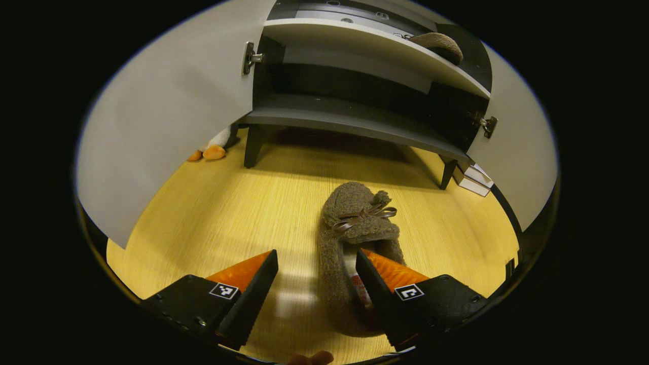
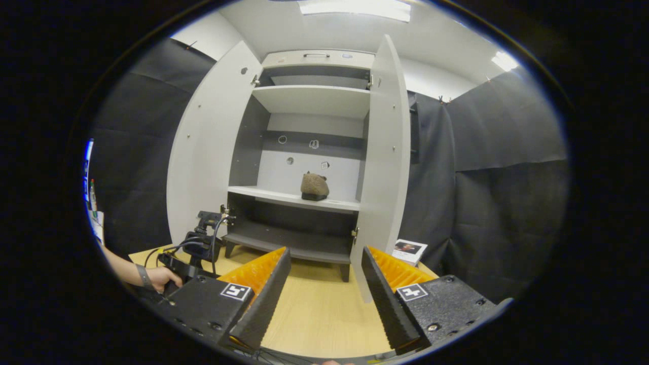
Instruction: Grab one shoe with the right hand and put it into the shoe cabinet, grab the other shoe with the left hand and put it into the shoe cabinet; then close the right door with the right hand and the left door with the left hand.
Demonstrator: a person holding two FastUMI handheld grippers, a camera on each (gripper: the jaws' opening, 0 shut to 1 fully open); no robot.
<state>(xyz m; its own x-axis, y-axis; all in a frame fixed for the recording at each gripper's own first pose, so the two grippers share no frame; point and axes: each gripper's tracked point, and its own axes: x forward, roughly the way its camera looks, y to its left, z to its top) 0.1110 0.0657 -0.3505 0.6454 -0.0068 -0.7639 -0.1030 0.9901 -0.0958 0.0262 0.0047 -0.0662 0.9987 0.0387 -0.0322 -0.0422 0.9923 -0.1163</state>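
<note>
Left gripper view: your left gripper (image 1: 317,263) gapes over the slipper (image 1: 355,238) on the floor (image 1: 228,213); close on its heel next. Right gripper (image 2: 324,263) spread, empty. Other slipper (image 2: 314,186) already shelved in the cabinet (image 2: 304,101).

A fuzzy grey-brown slipper with a dark brown ribbon bow (image 1: 355,223) lies on pale yellow wood-grain flooring (image 1: 223,218). The tall shoe cabinet (image 2: 309,101) has light grey doors and shelves, with darker grey lower boards and black legs. A matching grey-brown slipper (image 2: 314,186) sits on its pale shelf.
</note>
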